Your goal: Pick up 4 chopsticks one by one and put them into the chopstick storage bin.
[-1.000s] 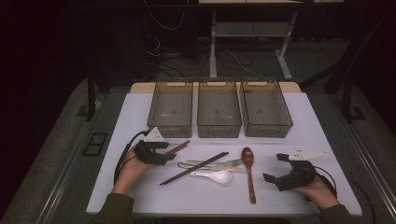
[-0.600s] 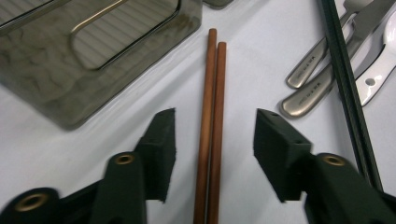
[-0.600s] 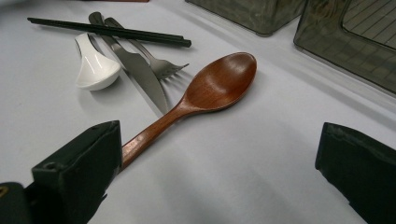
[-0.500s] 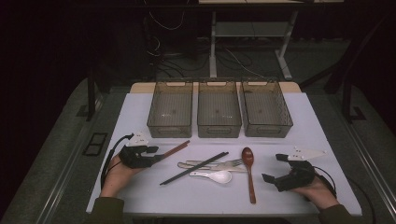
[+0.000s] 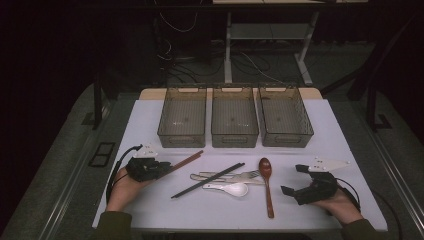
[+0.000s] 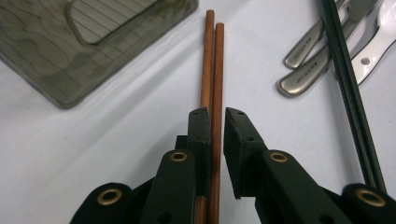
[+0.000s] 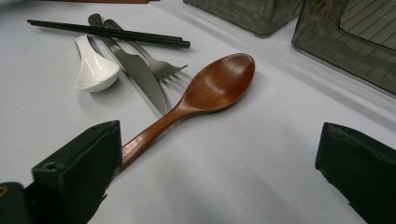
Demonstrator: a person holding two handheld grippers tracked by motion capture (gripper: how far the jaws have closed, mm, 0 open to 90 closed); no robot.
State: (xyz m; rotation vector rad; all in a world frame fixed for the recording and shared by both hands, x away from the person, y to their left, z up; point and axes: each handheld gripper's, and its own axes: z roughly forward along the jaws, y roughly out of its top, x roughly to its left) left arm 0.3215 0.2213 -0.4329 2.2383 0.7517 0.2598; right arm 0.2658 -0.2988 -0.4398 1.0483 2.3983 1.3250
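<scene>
A pair of brown chopsticks (image 5: 187,159) lies slantwise on the white table (image 5: 150,120), in front of the left bin. My left gripper (image 5: 165,167) lies low over their near end. In the left gripper view the brown chopsticks (image 6: 212,60) run between the jaws of the left gripper (image 6: 216,114), which have just been closing. A thin gap still shows at the right jaw. My right gripper (image 5: 292,179) rests wide open at the right, just right of the wooden spoon (image 5: 266,185). The spoon (image 7: 210,88) passes behind the left jaw of the right gripper (image 7: 215,140).
Three clear bins (image 5: 234,117) stand side by side at the back. Black chopsticks (image 5: 207,180), a metal fork and knife (image 5: 225,176) and a white ceramic spoon (image 5: 232,189) lie in the middle. The table's front edge is close to both hands.
My left hand has slid left along the brown chopsticks toward their near end, and its jaws have narrowed around them. The right hand has kept still.
</scene>
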